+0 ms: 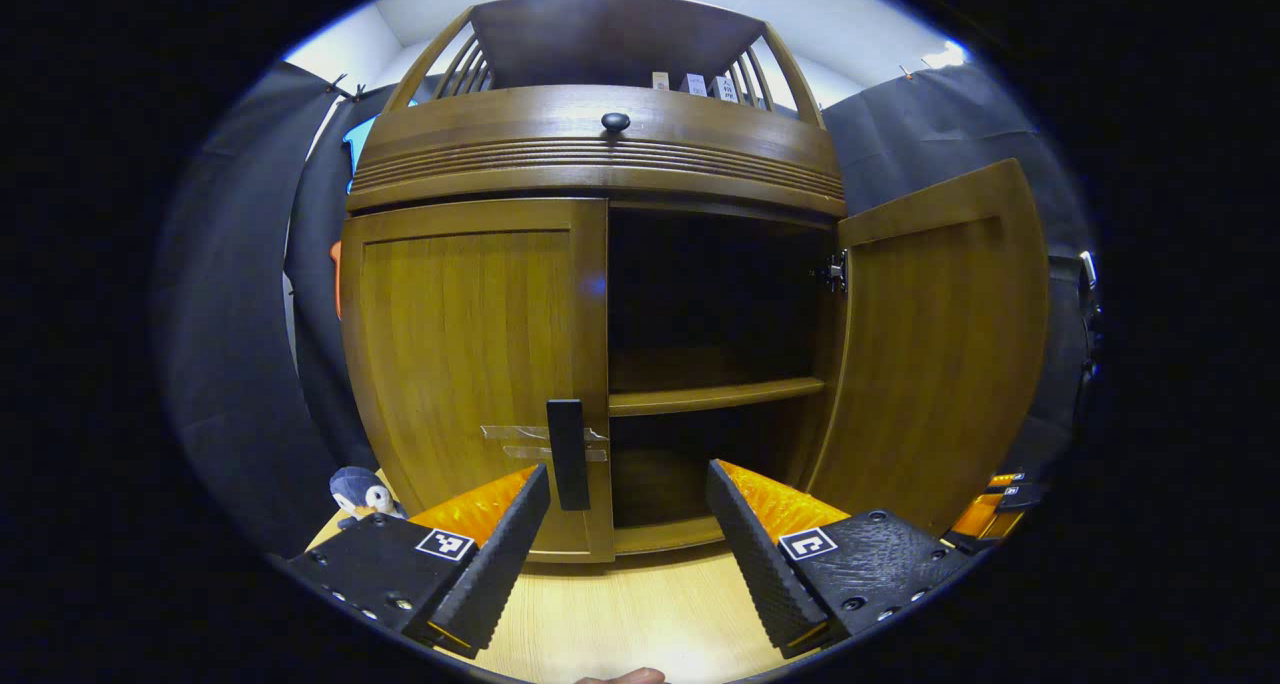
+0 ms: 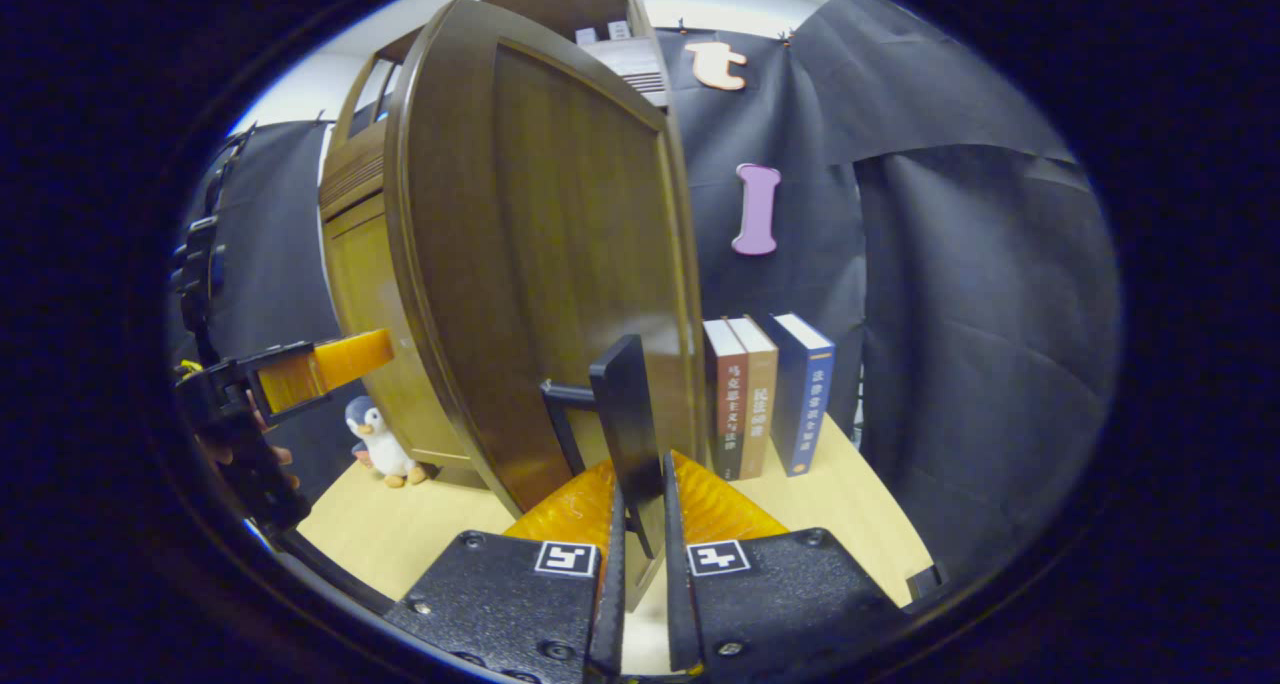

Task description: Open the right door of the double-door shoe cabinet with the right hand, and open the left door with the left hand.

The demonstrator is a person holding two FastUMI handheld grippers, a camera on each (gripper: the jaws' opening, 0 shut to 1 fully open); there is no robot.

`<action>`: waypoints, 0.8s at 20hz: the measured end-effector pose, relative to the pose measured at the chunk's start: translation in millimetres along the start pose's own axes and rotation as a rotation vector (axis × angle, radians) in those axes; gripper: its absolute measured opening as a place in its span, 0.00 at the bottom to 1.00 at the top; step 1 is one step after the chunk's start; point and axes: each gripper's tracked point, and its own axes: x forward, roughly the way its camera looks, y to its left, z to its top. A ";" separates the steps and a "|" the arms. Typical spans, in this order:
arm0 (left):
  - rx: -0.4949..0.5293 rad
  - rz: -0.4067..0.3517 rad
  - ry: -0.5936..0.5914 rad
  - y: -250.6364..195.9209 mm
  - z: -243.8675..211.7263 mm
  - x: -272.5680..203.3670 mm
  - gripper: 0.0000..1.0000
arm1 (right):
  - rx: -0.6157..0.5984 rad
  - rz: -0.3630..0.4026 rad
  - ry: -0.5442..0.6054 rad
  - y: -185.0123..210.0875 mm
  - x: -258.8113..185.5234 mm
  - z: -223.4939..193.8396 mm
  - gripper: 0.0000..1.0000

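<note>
The brown wooden shoe cabinet (image 1: 600,164) stands on a light table. Its right door (image 1: 940,344) is swung wide open, showing a dark inside with a shelf (image 1: 715,396). The left door (image 1: 470,364) is closed, with a dark bar handle (image 1: 567,454) at its inner edge. My left gripper (image 1: 628,524) is open, just in front of that handle, fingers either side and apart from it. In the right gripper view, the open door (image 2: 540,264) fills the middle; my right gripper (image 2: 640,524) is shut on its dark handle (image 2: 625,414). The left gripper (image 2: 320,364) shows at far left.
A small penguin toy (image 1: 360,494) sits by the cabinet's left foot, also penguin toy (image 2: 378,442). Three upright books (image 2: 765,394) stand right of the open door against the black cloth wall. The light wooden tabletop (image 1: 620,614) lies below the cabinet.
</note>
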 end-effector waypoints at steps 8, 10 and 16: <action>0.021 0.027 -0.003 11.8 -3.3 20.8 0.95 | 0.007 -0.059 -0.030 -30.2 -10.4 7.6 0.13; 0.017 0.049 0.011 20.6 -8.8 29.8 1.00 | 0.007 -0.078 -0.034 -39.4 -14.4 9.1 0.13; 0.020 0.104 0.045 35.9 -20.8 56.0 0.95 | 0.017 -0.118 -0.050 -59.6 -26.7 10.6 0.13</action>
